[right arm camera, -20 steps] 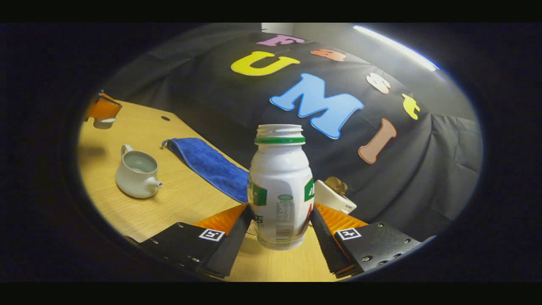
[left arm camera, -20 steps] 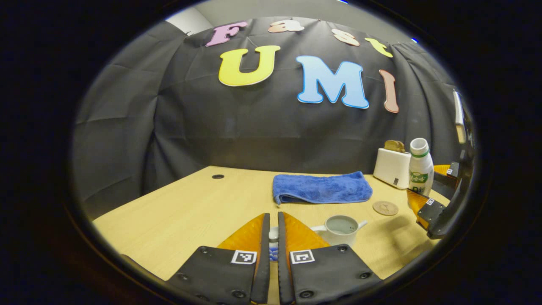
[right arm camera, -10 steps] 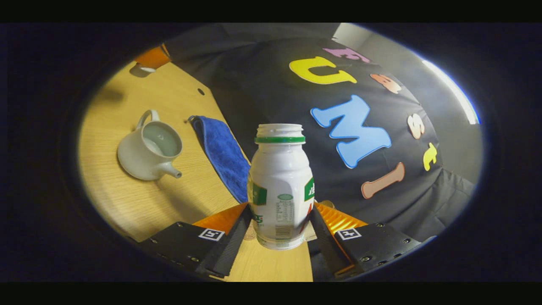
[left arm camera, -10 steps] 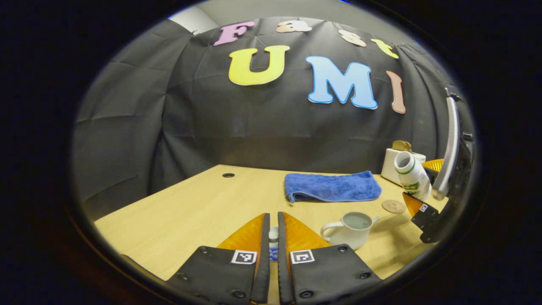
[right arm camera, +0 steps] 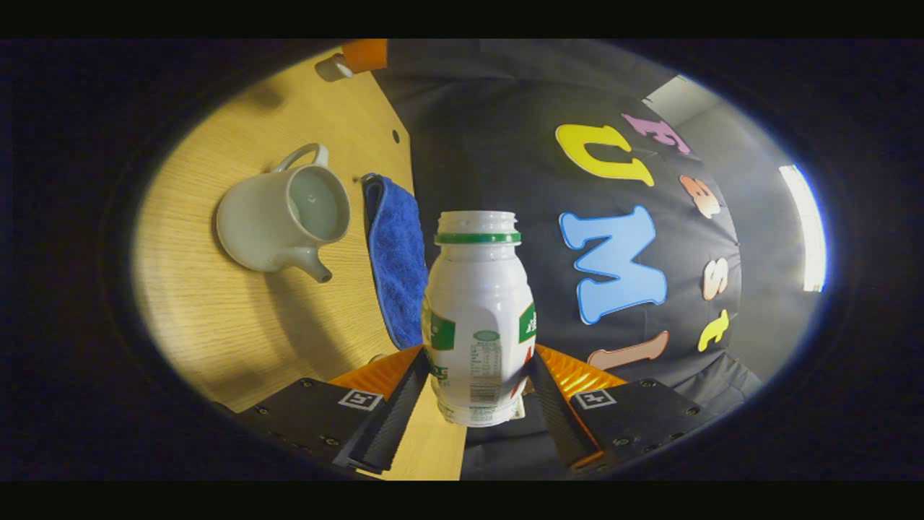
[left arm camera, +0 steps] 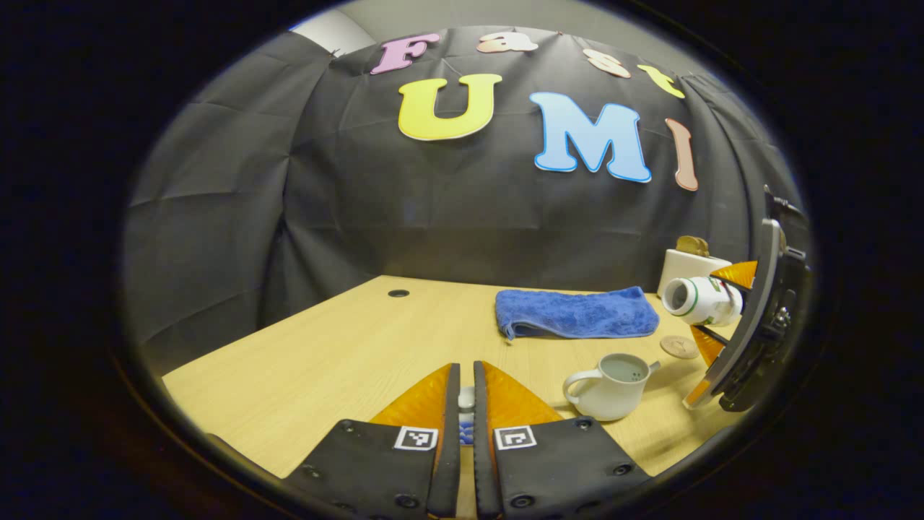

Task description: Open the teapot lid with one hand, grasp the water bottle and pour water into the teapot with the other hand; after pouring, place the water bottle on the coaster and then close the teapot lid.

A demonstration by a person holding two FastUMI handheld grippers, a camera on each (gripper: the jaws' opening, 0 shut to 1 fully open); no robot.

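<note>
My right tongs (right arm camera: 476, 383) pinch the water bottle (right arm camera: 478, 318), tipped sideways with the open teapot (right arm camera: 285, 213) ahead to their left. My left tongs (left arm camera: 462, 404) are pressed on the teapot lid (left arm camera: 466, 399), off the surface (left arm camera: 346, 347), teapot to their right.

Black cloth wall (left arm camera: 447, 209), creased, hangs behind & wraps round the left side. Grey room wall (left arm camera: 462, 13) above it, w/ a paler patch top left. Light wood-grain table (left arm camera: 346, 347), small round cable hole (left arm camera: 398, 293) near its back edge. Bright strip light (right arm camera: 807, 227) shows in right gripper view.
</note>
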